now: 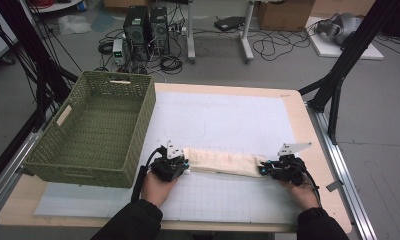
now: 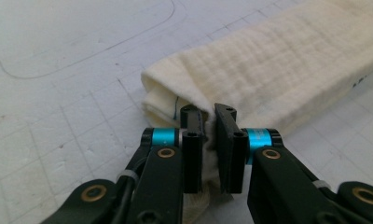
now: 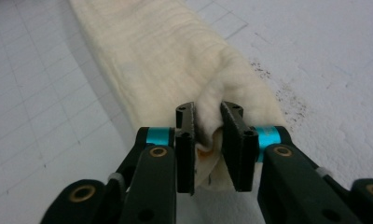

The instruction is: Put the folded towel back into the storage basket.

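Leftmost, green woven basket (image 1: 90, 127), well apart. Then left gripper (image 1: 180, 165) pinched onto near end of folded cream cloth (image 1: 222, 161), flat along white mat (image 1: 228, 120); right gripper (image 1: 264, 168) likewise clamped on far end. Probably grasp step done; next likely calls for level, matched lift toward basket.

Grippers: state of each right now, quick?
Left gripper: closed on the left end of the folded cream cloth.
Right gripper: closed on the cloth's other end, fabric bunched between the jaws.
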The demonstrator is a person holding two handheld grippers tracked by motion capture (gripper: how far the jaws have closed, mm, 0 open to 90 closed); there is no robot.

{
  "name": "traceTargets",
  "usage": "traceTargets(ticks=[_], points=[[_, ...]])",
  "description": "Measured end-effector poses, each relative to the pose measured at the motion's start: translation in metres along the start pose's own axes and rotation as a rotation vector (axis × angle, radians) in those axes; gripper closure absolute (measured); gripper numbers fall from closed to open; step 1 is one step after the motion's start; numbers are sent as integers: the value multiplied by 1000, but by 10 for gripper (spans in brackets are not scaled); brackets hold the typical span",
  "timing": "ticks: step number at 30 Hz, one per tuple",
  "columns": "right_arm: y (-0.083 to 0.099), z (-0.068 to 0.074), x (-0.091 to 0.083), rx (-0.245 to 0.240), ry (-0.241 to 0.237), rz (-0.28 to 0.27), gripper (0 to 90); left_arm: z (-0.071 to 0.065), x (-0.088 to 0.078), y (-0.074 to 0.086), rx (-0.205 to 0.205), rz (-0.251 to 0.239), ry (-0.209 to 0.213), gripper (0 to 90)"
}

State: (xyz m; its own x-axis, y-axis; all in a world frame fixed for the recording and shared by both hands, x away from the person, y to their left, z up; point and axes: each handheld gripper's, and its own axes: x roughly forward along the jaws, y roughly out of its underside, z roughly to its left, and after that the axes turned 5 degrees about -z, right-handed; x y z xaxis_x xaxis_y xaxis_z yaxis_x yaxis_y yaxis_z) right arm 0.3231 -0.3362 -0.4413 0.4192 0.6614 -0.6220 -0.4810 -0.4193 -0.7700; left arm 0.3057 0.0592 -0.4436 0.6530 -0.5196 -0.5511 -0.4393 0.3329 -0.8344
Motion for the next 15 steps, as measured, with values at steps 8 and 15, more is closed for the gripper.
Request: traceTargets(ticks=[8, 15], points=[[-4, 6, 4, -14, -18, -1, 774, 6, -15, 4, -15, 16, 5, 833], [-12, 1, -16, -3, 79, -77, 638, 4, -22, -6, 18, -60, 13, 662]])
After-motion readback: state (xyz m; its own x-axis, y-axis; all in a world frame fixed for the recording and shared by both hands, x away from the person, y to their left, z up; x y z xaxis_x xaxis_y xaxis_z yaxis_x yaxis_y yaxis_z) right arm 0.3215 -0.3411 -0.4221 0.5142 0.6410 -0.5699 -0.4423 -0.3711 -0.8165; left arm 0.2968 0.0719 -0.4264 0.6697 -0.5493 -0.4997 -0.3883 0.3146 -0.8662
